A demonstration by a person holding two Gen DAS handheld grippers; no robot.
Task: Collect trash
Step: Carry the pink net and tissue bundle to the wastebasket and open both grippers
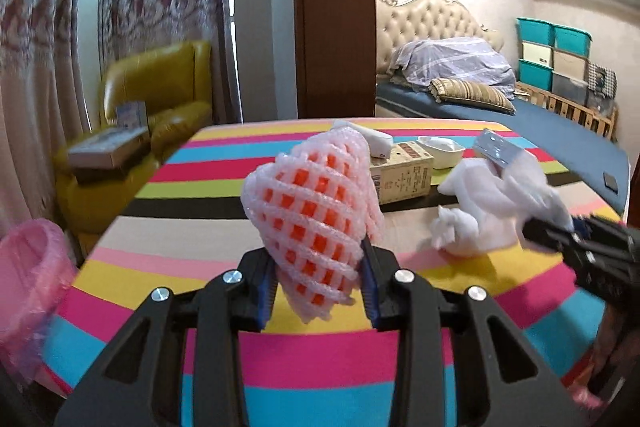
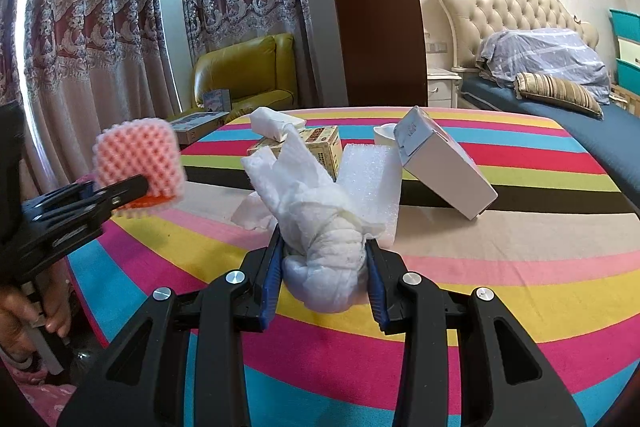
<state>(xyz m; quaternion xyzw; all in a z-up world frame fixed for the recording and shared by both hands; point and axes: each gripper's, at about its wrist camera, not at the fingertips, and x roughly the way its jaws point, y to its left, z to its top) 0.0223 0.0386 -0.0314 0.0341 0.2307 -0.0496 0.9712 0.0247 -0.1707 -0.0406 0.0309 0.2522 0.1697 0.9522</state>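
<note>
Off the counter's (image 1: 132, 259) left edge, low beside the left hand-held gripper (image 1: 318, 291), stands the pink-lined trash bin (image 1: 30, 267), nearer that hand, which grips a pink foam fruit net (image 1: 316, 211) standing upright. The right hand-held gripper (image 2: 324, 279) is clamped on a wad of white tissue (image 2: 320, 227). Printing on the brown carton (image 1: 404, 171) is too blurred to read.

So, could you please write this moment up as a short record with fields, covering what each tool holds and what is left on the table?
left tool: shut on the pink foam net, orange showing through its mesh
right tool: shut on a wad of white tissue
table: striped cloth
left on the table: brown carton, white box tilted, white foam sheet, white bowl
bin: pink-lined bin at the table's left edge
</note>
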